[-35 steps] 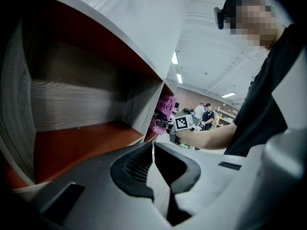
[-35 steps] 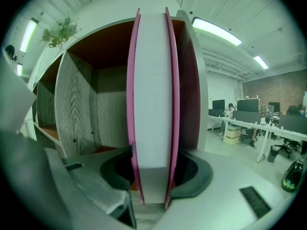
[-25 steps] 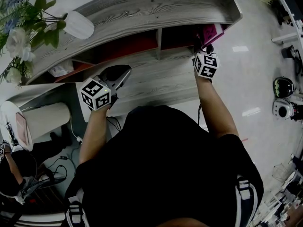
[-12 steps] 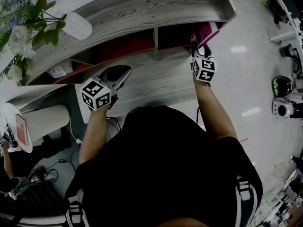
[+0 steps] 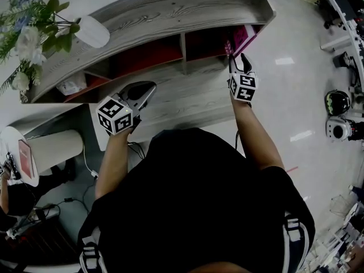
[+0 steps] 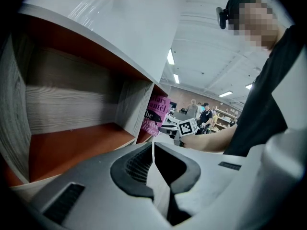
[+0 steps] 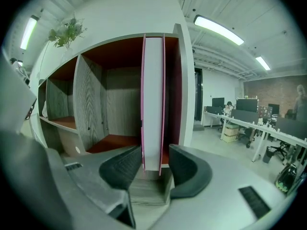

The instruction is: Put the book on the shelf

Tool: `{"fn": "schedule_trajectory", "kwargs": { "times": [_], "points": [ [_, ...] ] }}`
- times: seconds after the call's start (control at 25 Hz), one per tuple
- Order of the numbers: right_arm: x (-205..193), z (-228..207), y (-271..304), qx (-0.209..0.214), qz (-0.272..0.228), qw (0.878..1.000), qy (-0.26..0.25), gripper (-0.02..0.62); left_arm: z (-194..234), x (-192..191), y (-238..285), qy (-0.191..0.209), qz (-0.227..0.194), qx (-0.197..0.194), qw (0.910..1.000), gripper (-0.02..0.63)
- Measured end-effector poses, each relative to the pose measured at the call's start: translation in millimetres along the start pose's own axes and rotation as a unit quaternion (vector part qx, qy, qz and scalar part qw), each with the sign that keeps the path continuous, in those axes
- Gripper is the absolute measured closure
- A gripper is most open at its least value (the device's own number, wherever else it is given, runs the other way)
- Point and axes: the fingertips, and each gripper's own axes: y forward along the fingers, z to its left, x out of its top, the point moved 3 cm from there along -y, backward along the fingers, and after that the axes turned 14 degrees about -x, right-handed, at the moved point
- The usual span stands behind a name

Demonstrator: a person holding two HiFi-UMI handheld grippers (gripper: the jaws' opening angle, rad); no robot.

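Note:
The pink-covered book (image 7: 153,104) stands upright at the front of the shelf's rightmost compartment (image 5: 207,41), against its right wall. From above the book (image 5: 239,38) shows as a pink sliver, and it also appears in the left gripper view (image 6: 157,114). My right gripper (image 7: 154,150) straddles its lower edge with the jaws slightly apart: the left pad is by the cover, and a small gap shows on the right. It sits just in front of the compartment (image 5: 238,60). My left gripper (image 5: 149,87) rests over the lower ledge, shut and empty (image 6: 152,145).
The grey wood shelf (image 5: 170,16) has red-brown compartments, and the middle and left ones hold almost nothing. A white vase (image 5: 91,32) with flowers stands on top at the left. A white cylinder (image 5: 57,144) is at lower left. Gear lies on the floor at right (image 5: 339,102).
The right gripper has drawn back slightly from the compartment while the book stays standing inside. The left gripper has barely moved.

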Motion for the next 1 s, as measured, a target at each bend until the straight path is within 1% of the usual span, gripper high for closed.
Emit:
{"fn": "schedule_trajectory", "kwargs": {
  "times": [0.24,0.4,0.52,0.8,1.0],
  "points": [
    [0.2,-4.7,-12.1,-0.002,-0.001,1.000,-0.004,0.431,-7.8,0.8,1.4,0.004,-0.001,-0.004,1.0000,0.575],
    [1.0,-8.2,-20.5,-0.003,-0.004,1.000,-0.005,0.459,-13.1,0.4,1.6,0.005,-0.003,-0.006,1.0000,0.575],
    [0.4,-7.5,-26.7,0.001,-0.005,1.000,-0.011,0.471,-17.6,0.3,0.9,0.007,-0.005,-0.007,0.9999,0.575],
    [0.4,-4.2,-42.1,0.013,-0.011,1.000,-0.020,0.523,-28.7,-2.0,0.4,0.011,-0.007,-0.009,0.9999,0.575],
    [-4.6,-4.7,-54.2,0.021,-0.005,0.999,-0.026,0.541,-38.1,-5.1,-1.1,0.011,-0.007,-0.011,0.9999,0.575]
  ]
}}
